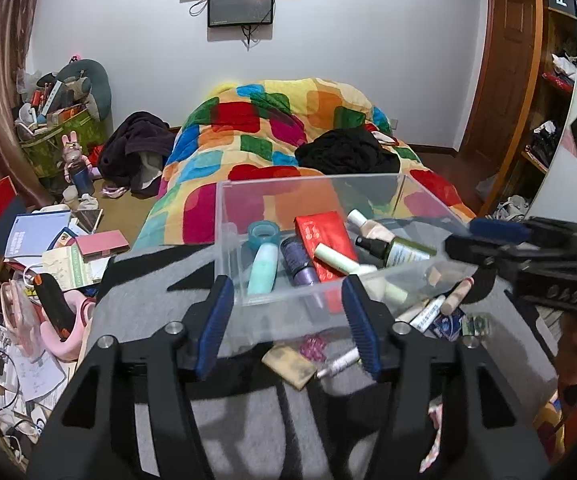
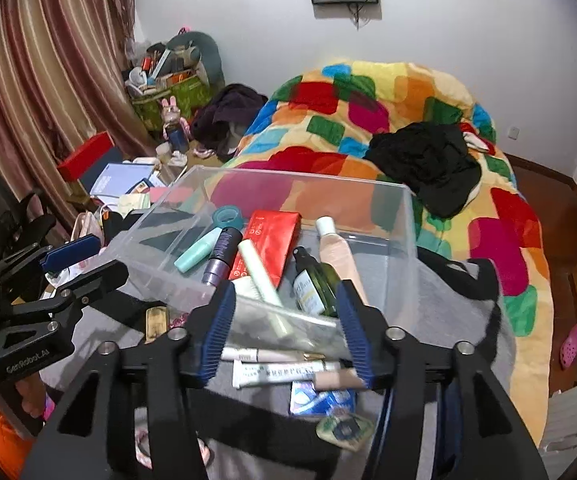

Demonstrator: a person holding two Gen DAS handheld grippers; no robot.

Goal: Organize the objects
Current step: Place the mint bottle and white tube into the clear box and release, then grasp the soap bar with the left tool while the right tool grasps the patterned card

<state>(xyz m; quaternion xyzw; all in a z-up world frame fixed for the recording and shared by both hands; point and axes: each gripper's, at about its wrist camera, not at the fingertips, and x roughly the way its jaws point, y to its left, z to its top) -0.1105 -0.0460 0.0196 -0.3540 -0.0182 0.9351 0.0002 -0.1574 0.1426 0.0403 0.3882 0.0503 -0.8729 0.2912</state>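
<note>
Now 1 clear box (image 1: 368, 186) holds 7 toiletries; both grippers' (image 1: 288, 328) (image 2: 284, 328) jaws gape, gripping nothing.

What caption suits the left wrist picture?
Open left claw before a clear box of toiletries on the bed.

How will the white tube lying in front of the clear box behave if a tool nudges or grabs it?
The white tube lies flat on its side on the grey cloth, so a sideways nudge would probably roll it a little; the soft fabric should damp that. It looks like a squeeze tube, likely light and yielding under the pads. Its glossy skin may slip.
</note>
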